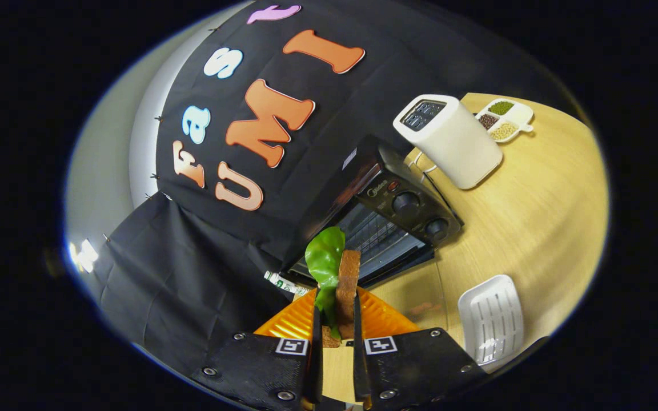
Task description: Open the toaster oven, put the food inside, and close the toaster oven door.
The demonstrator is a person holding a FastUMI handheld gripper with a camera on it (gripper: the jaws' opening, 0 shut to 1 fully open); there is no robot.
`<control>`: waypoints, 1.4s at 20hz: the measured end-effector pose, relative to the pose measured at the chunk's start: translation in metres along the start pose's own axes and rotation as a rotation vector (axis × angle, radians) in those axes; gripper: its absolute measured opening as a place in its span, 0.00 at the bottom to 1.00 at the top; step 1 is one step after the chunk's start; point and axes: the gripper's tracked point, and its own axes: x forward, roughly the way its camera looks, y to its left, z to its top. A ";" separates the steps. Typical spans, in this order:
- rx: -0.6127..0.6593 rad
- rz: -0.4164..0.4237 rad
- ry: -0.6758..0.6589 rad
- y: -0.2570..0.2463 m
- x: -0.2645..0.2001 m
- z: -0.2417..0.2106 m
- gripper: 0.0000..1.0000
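The toaster oven (389,220) sits on the wooden table (534,228), beyond the fingers at about one o'clock from them, its door (414,260) dropped open and the wire rack showing inside. The gripper (336,328) has both fingers clenched on the food (347,285), a slice of brown bread with a green leaf (324,257) against its left face, held on edge and lifted clear of the table. So the opening looks done and the loading is the step in hand.

Several things could go wrong from here. The leaf is loose and floppy above the pinch; a quick swing toward the oven could let it slide out or fold over. The bread stands tall between the fingers, so going in too high could catch its top edge on the oven's upper frame. The view is strongly tilted, which suggests the gripper is rolled; releasing like that could drop the food off the rack onto the door. The white toaster (449,140) at one o'clock beyond the oven and the white tray (492,319) at three o'clock from the fingers look well apart from the path.
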 end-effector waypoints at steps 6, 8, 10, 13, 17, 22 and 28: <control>0.081 0.011 -0.020 0.011 0.049 -0.009 0.22; 0.098 0.001 -0.028 0.009 0.063 -0.010 0.22; 0.121 -0.008 -0.033 0.006 0.080 -0.013 0.22; 0.169 -0.007 -0.053 0.002 0.098 -0.009 0.21; 0.215 -0.009 -0.089 -0.007 0.123 -0.005 0.21; 0.261 0.016 -0.174 -0.008 0.148 0.013 0.21; 0.281 -0.014 -0.250 -0.026 0.170 0.025 0.21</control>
